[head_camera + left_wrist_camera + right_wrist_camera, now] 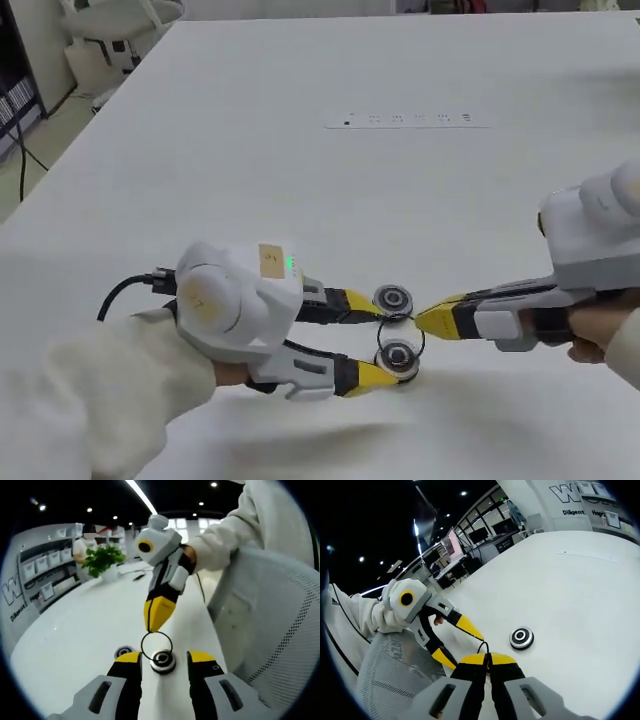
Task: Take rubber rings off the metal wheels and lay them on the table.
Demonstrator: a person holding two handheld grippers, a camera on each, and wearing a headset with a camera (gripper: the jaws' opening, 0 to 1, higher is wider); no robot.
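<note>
Right gripper (pixel 422 320): jaws closed tight, the yellow tips pinching the rubber ring (pixel 401 335). It reaches in level from the right, low over the table.
Left gripper (pixel 388 345): jaws wide apart, one yellow tip on each side of the near metal wheel (pixel 398 357). Contact with the wheel cannot be told.
Ring position: a thin black loop drawn from the right gripper's tips to the near wheel, its far edge lying against that wheel. Whether it is seated on the rim cannot be told.
Second metal wheel (pixel 392 298): flat on the table, just beside the left gripper's upper jaw, apart from the ring's pinched end.
Right hand (pixel 592 328): fingers wrapped round the handle.
Left hand (pixel 233 374): mostly hidden under the gripper body, with a cream sleeve (pixel 90 400) behind it.
Gripper label: pale yellow sticker (pixel 271 260) on the left gripper's body, writing too small to read.
Table (pixel 300 150): white, with a panel strip (pixel 410 120) well away from the work, its marks unreadable.
Wall writing: "Diligent" (pixel 575 511) under large letters beginning "WO".
</note>
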